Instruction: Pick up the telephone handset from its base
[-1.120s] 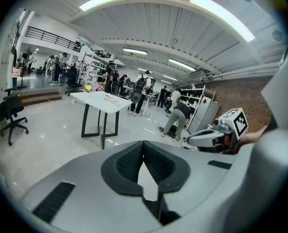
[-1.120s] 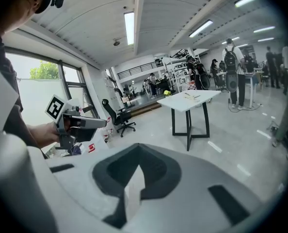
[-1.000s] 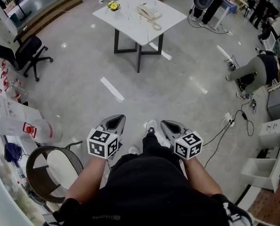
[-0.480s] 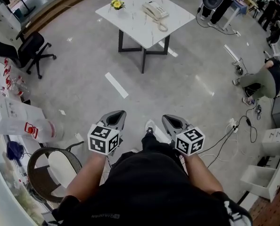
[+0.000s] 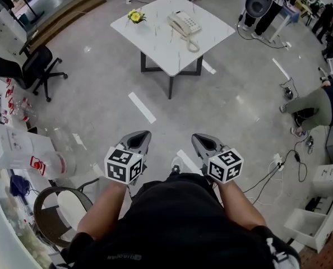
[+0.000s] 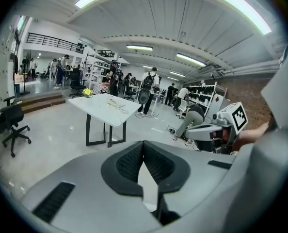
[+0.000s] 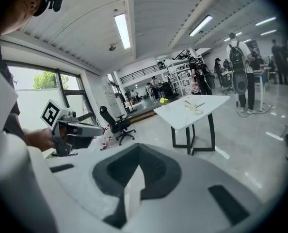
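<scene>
Telephone (image 5: pixel 186 22) sits on the white table (image 5: pixel 158 41), toward the table's far right part in the head view. Its handset (image 5: pixel 176 21) lies in place on the base, not lifted. The coiled cord (image 5: pixel 193 43) trails from the phone toward the table's near right edge. Small yellow flowers (image 5: pixel 135 17) are at the table's left corner, apart from the phone. Both grippers are well short of the table, over bare floor on its near side and close to the person's body. Left gripper (image 5: pixel 138 139): jaws together at the tips, nothing between them. Right gripper (image 5: pixel 203 140): jaws together too, empty. The two are level with each other, side by side, both pointing toward the table and tipped a bit downward. Neither touches the table or the phone. A white floor strip (image 5: pixel 142 106) lies between the grippers and the table, and a black office chair (image 5: pixel 35 66) stands well left of it. A person bending over (image 5: pixel 318 102) is well off to the table's right. Each gripper view shows the table ahead in the distance and the other gripper off to the side.
</scene>
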The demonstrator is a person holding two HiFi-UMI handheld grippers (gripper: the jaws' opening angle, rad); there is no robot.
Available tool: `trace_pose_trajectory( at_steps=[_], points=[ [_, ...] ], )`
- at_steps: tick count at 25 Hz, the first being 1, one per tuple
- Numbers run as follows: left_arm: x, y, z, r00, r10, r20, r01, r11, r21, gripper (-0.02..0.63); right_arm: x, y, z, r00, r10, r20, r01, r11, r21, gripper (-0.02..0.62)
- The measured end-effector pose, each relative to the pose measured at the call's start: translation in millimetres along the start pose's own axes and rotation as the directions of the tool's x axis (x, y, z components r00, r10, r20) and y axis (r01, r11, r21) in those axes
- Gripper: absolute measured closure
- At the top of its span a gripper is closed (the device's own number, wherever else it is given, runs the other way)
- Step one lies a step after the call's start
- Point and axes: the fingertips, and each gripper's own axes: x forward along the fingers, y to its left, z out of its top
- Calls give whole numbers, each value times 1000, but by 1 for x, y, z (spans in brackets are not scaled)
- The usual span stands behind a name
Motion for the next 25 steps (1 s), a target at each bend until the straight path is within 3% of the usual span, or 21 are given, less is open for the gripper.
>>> trace_pose_trajectory(
  at_steps=[16, 25],
  points=[
    [65, 17, 39, 997, 73, -8, -73, 997, -26, 604, 42, -63, 33, 996, 86, -34, -87, 996, -21, 594],
    [96, 8, 59, 999, 49, 3, -49, 998, -37, 604, 41, -93, 45, 997, 72, -26, -72, 997, -18, 594]
  ],
)
